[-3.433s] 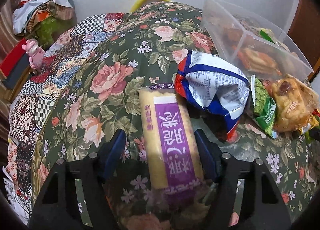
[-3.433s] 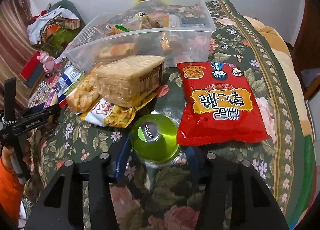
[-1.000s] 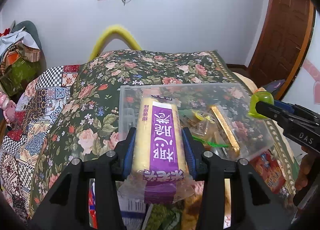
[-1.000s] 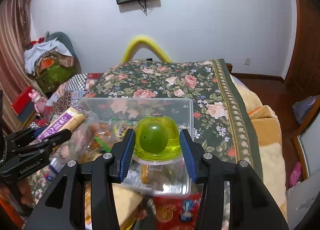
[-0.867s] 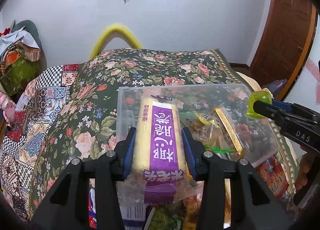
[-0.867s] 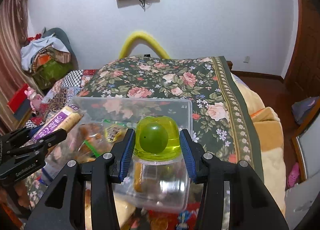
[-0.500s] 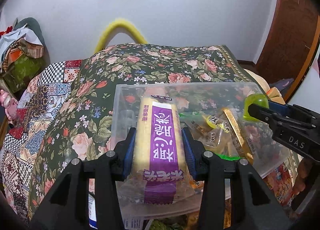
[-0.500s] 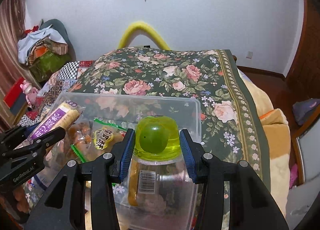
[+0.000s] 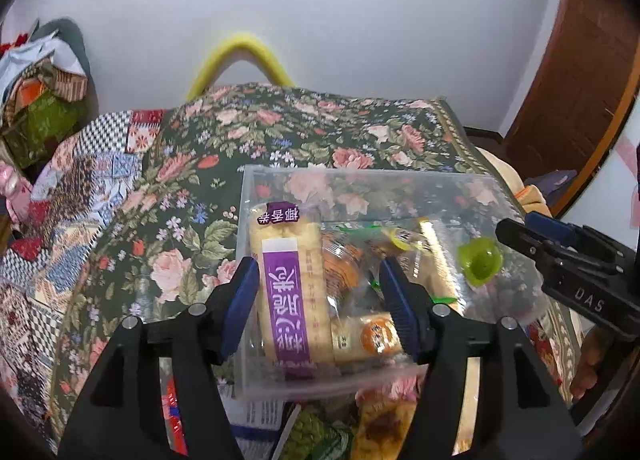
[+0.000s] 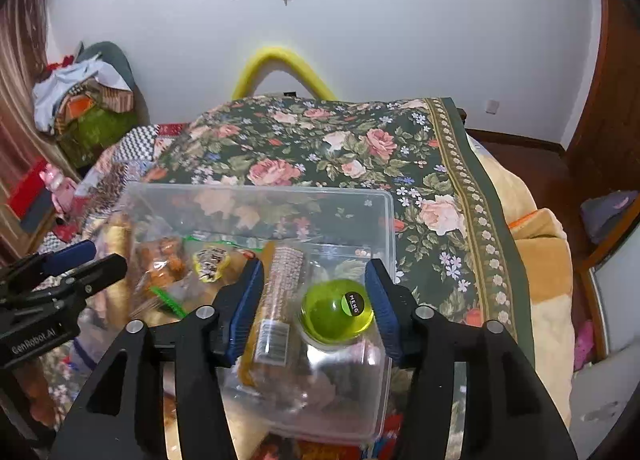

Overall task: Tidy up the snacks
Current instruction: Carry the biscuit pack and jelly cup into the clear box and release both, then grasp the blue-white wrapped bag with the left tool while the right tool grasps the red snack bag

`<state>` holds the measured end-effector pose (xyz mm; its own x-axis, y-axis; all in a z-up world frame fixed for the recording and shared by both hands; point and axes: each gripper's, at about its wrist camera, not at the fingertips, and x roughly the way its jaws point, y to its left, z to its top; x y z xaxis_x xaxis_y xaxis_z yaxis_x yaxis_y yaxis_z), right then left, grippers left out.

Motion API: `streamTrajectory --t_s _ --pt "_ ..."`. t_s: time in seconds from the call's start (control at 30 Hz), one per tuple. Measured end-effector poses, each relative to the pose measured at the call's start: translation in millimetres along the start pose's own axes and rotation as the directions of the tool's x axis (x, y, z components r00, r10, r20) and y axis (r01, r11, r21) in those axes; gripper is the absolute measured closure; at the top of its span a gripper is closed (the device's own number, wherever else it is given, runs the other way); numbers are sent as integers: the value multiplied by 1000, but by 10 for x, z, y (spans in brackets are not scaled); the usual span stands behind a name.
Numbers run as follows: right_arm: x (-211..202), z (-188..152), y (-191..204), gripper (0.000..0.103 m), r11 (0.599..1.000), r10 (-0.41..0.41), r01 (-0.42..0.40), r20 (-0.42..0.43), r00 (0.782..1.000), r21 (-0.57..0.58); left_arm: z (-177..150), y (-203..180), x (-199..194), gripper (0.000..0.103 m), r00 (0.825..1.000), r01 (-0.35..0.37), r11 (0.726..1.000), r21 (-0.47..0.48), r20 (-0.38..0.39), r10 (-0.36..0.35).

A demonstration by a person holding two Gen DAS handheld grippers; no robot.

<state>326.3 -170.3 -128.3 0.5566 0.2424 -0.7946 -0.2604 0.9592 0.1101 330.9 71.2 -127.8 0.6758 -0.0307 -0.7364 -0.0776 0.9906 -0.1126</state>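
Note:
A clear plastic bin [image 9: 362, 180] [image 10: 256, 196] stands on the floral bedspread and holds several snack packs. My left gripper [image 9: 316, 296] is open above the bin's near left side. The yellow rice-cracker pack with a purple label [image 9: 290, 288] lies in the bin between its fingers, free of them. My right gripper [image 10: 314, 300] is open over the bin's right end. The green jelly cup [image 10: 336, 312] [image 9: 480, 262] sits loose in the bin between its fingers. The right gripper's side shows in the left wrist view [image 9: 568, 260], and the left gripper's in the right wrist view [image 10: 64, 276].
More snack packs [image 9: 316, 436] lie on the floral bedspread [image 10: 340, 140] in front of the bin. A red packet [image 10: 304, 450] lies below the bin. A yellow hoop [image 9: 240, 60] stands at the wall. Clothes [image 10: 84, 100] are piled at far left.
Both grippers came down over the bin and opened. The purple-labelled pack and the green jelly cup dropped out of the jaws into the bin.

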Motion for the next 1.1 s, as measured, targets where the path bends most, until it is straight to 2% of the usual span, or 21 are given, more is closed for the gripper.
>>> streamTrajectory --t_s 0.13,0.27,0.5,0.73,0.97,1.03,1.1 --pt "-225 -56 42 49 1000 11 -11 24 1000 -6 -37 -46 -252 36 999 -12 999 43 35 11" --pt "-468 -163 67 47 999 -3 5 49 999 -32 -105 -26 -483 34 999 -2 999 47 51 0" --pt "-766 -430 12 40 999 -16 19 57 998 -44 -330 117 -625 30 1000 -13 999 40 13 12" --pt "-805 -822 -149 35 1000 -29 29 2 1000 -8 -726 327 -566 25 996 -47 997 56 -69 51" --pt "-599 -1119 -347 33 998 -16 21 -95 995 58 -1040 552 -317 25 984 -81 995 56 -155 89" --pt "-546 -1162 -373 26 998 -1 8 -121 993 61 -1082 615 -211 25 979 -94 994 56 -175 103" --pt "-511 -1181 -352 26 999 -7 13 -134 991 48 -1108 665 -129 19 978 -87 995 47 -187 95"
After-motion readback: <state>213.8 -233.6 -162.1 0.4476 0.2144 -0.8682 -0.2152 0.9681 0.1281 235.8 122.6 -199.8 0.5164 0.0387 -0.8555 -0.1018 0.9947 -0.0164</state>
